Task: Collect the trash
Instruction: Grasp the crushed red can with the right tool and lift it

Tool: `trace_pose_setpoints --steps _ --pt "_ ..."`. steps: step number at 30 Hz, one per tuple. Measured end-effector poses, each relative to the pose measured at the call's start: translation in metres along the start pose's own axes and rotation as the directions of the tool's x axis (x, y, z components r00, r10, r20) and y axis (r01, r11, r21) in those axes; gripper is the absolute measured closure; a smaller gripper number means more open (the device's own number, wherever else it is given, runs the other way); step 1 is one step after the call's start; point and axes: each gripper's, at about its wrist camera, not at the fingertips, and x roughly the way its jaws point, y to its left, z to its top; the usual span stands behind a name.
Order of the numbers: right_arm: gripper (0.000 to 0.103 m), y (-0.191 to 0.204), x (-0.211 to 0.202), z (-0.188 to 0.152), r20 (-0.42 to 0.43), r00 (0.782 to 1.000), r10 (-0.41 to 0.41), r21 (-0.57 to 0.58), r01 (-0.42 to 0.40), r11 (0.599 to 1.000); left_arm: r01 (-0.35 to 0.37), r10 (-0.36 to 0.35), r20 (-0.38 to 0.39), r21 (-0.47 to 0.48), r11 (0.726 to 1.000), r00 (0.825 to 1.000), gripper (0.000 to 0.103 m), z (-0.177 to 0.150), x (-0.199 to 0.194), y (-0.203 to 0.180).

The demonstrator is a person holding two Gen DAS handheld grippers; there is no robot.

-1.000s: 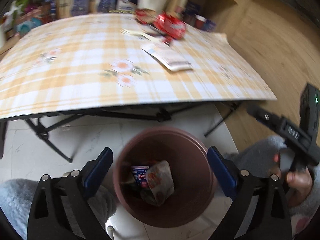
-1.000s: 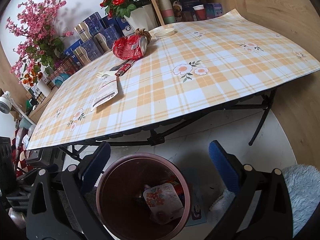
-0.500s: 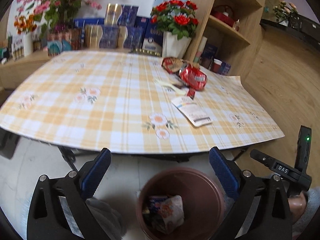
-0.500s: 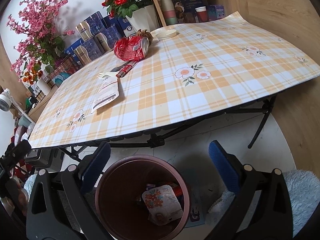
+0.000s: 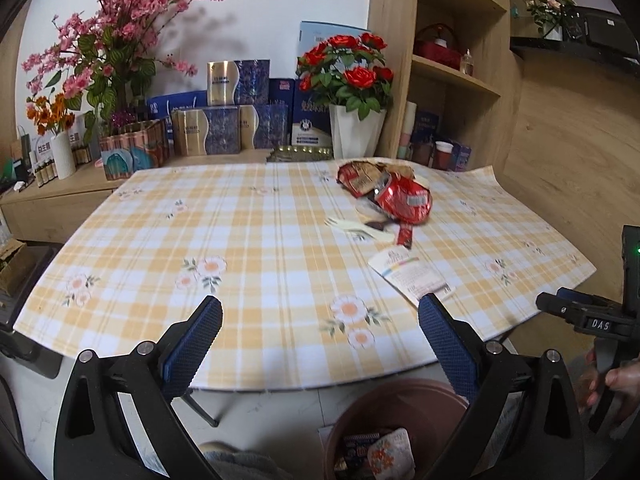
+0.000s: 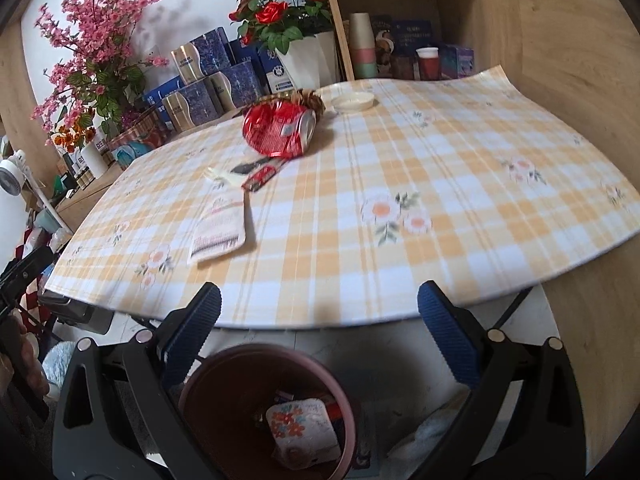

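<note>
Both tongs have risen from over the bin (image 5: 400, 400) toward the surface (image 5: 280, 240). The left tongs (image 5: 320, 344) now look across the checked cloth at the red wrappers (image 5: 400, 196); the right tongs (image 6: 318, 334) sit closer to the surface edge, the bin lower in view.

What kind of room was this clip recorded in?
Probably a living or dining corner of a home: a folding table under a plaid floral cloth, wooden shelves holding cups and boxes, and artificial flowers beside stacked gift boxes.

A crushed red can (image 6: 278, 130) is seen near the tabletop's (image 6: 460, 184) far edge; wrappers (image 6: 301, 428) are held in a brown bin (image 6: 208, 396) below.
</note>
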Motion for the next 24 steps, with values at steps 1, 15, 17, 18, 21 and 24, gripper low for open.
trace_pose_setpoints --steps 1,15,17,18,21,24 --pt "0.006 -0.002 0.002 0.005 0.001 1.0 0.006 0.001 -0.006 1.0 -0.003 0.003 0.002 -0.003 1.0 1.0 0.007 0.002 0.001 0.001" --pt "0.014 -0.02 0.101 0.118 -0.019 0.996 0.088 0.054 -0.087 0.995 -0.059 0.059 -0.001 -0.067 0.996 0.998 0.007 0.016 0.029 0.027" --pt "0.016 -0.017 0.121 0.132 -0.034 0.994 0.106 0.065 -0.104 0.992 -0.063 0.063 -0.009 -0.069 0.996 0.998 0.007 0.016 0.035 0.029" --pt "0.017 -0.015 0.133 0.138 -0.039 0.992 0.119 0.073 -0.115 0.991 -0.064 0.063 -0.013 -0.07 0.996 0.998 0.007 0.016 0.038 0.029" --pt "0.023 -0.006 0.164 0.153 -0.071 0.986 0.151 0.1 -0.144 0.985 -0.066 0.065 -0.021 -0.071 0.995 0.998 0.007 0.018 0.045 0.031" --pt "0.029 -0.001 0.191 0.164 -0.099 0.98 0.173 0.145 -0.157 0.977 -0.065 0.064 -0.025 -0.075 0.995 0.998 0.007 0.021 0.052 0.033"
